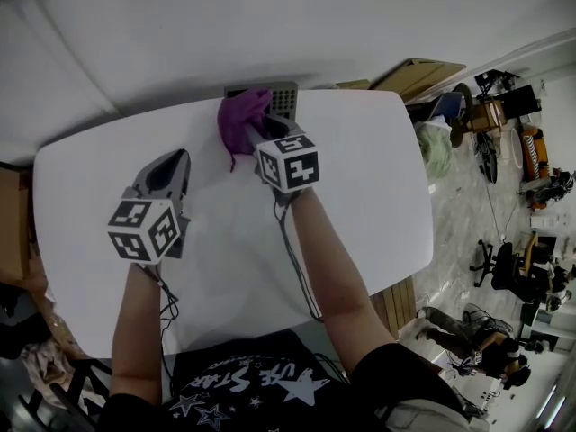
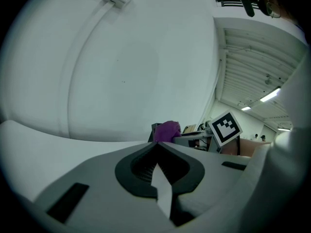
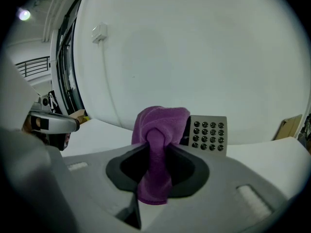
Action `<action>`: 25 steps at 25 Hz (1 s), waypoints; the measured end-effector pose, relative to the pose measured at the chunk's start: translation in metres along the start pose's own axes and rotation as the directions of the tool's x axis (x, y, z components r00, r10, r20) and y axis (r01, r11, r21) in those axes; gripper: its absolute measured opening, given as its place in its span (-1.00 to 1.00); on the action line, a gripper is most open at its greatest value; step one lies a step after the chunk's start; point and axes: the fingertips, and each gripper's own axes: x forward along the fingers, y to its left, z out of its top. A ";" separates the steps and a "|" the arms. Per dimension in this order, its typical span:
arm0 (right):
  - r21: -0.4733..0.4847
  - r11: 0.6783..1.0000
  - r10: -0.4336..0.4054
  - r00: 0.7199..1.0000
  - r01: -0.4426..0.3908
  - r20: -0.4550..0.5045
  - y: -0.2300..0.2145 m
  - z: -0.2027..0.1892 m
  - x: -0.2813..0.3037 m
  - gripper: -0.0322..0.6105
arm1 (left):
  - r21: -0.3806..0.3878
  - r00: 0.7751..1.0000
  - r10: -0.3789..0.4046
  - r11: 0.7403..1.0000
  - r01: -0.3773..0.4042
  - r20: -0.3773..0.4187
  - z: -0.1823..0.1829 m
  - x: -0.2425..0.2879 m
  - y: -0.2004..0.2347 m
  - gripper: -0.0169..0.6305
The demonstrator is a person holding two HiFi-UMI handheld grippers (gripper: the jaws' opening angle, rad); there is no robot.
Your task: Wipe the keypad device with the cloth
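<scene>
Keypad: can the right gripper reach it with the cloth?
Probably yes. The right gripper is shut on the cloth, and the keypad stands right behind the cloth at the table's far edge. Nothing lies between them, and the left gripper is off to the side.

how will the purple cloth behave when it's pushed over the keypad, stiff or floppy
Probably floppy: the purple cloth bunches and folds over where the right gripper pinches it, and its tail droops between the jaws. Likely light, since one narrow pinch seems to carry the whole bunch. Its fuzzy pile should drag rather than slide over the keypad device.
</scene>
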 end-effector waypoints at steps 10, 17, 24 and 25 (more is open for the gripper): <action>0.043 0.999 -0.022 1.000 0.022 0.007 -0.036 -0.003 -0.015 -0.60 | 0.008 1.000 -0.014 1.000 0.014 -0.025 -0.006 0.016 -0.025 -0.93; 0.066 0.996 -0.058 0.998 0.058 0.007 -0.060 -0.008 -0.027 -0.60 | 0.013 0.999 -0.026 1.000 0.027 -0.032 -0.008 0.026 -0.039 -0.93; 0.110 0.989 -0.099 0.995 0.099 -0.007 -0.082 -0.016 -0.039 -0.60 | 0.013 0.998 -0.043 0.999 0.044 -0.051 -0.014 0.029 -0.048 -0.93; 0.112 0.988 -0.102 0.995 0.103 -0.008 -0.083 -0.017 -0.040 -0.60 | 0.012 0.998 -0.044 0.999 0.045 -0.054 -0.016 0.028 -0.049 -0.93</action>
